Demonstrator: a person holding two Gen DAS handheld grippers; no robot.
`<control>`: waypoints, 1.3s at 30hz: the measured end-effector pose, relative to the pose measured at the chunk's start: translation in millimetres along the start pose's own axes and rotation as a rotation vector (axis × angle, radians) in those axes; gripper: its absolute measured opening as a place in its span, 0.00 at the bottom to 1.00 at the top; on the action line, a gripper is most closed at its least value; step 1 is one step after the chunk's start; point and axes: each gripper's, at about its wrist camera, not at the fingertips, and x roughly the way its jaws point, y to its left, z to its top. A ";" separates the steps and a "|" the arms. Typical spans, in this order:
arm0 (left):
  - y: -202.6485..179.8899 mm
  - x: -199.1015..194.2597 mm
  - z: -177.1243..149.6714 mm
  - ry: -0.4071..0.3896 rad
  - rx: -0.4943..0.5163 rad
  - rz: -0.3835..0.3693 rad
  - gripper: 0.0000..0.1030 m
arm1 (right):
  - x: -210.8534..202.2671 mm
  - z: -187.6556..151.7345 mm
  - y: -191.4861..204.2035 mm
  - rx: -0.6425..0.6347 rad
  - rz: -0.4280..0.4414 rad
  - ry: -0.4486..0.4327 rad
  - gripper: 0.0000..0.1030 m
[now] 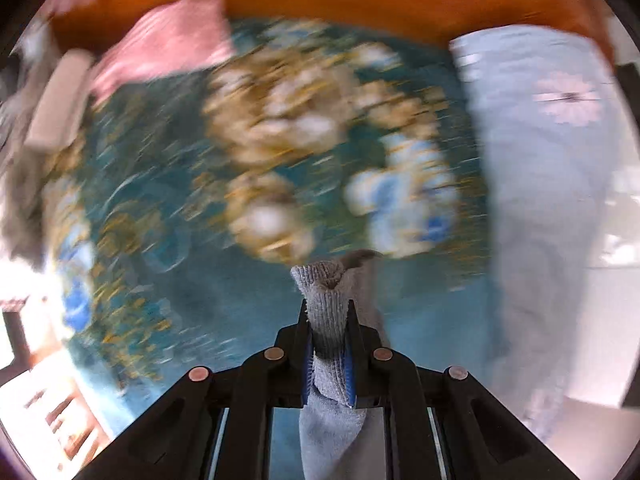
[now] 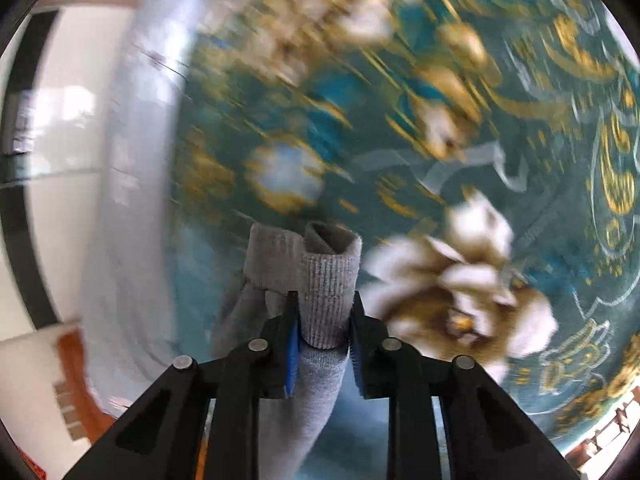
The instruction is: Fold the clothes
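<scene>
Jaws of left gripper [image 1: 329, 312] and right gripper [image 2: 325, 308] each clamp grey sock [image 1: 326, 304] above teal floral cloth [image 1: 168, 184].

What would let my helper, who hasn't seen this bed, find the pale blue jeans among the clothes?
Start from the teal floral bedspread covering the bed. Along its edge, beside the white floor, lies a long strip of pale blue jeans. Unlike the pink striped garment at the far corner, it carries a pink daisy.
</scene>
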 end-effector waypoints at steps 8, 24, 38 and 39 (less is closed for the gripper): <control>5.0 9.6 -14.3 0.051 0.091 0.031 0.13 | -19.1 -16.7 -0.2 -0.003 -0.092 -0.035 0.36; -30.3 -22.9 -75.8 -0.018 0.506 -0.045 0.13 | -79.4 -111.1 109.0 -0.328 -0.057 -0.009 0.38; -112.8 -27.4 -225.5 -0.078 1.049 -0.018 0.13 | -91.5 -133.9 79.9 -0.353 -0.105 0.053 0.39; -116.6 -23.0 -240.4 -0.076 1.079 -0.009 0.13 | -92.4 -130.8 73.8 -0.344 -0.104 0.058 0.39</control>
